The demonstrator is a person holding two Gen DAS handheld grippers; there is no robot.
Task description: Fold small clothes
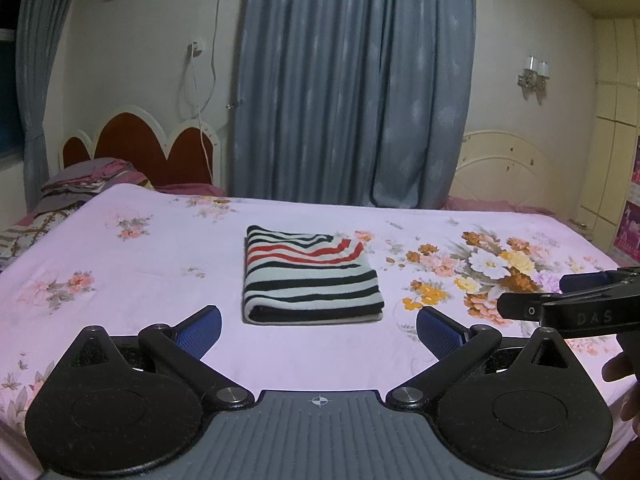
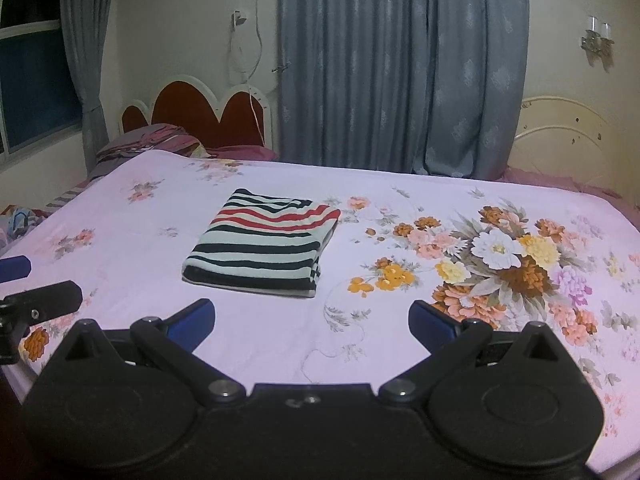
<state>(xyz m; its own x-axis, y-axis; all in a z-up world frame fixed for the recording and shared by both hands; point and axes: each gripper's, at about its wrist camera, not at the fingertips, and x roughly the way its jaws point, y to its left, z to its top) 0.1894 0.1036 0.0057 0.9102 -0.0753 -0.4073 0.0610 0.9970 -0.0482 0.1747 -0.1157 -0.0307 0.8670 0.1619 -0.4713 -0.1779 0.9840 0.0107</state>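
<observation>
A striped garment [image 1: 310,276] in white, black and red lies folded into a neat rectangle on the flowered pink bedsheet [image 1: 140,272]. My left gripper [image 1: 319,330] hovers just in front of it, open, nothing between its blue pads. In the right wrist view the same folded garment [image 2: 264,246] sits ahead and to the left of my right gripper [image 2: 311,318], which is also open and empty. The right gripper [image 1: 568,300] reaches in from the right edge of the left wrist view, and the left gripper [image 2: 28,288] shows at the left edge of the right wrist view.
A stack of folded bedding [image 1: 86,182] rests at the far left by a red headboard [image 1: 140,148]. Blue curtains [image 1: 352,80] hang behind the bed. A cream headboard [image 1: 500,168] stands far right. A hand [image 1: 620,368] shows at the right edge.
</observation>
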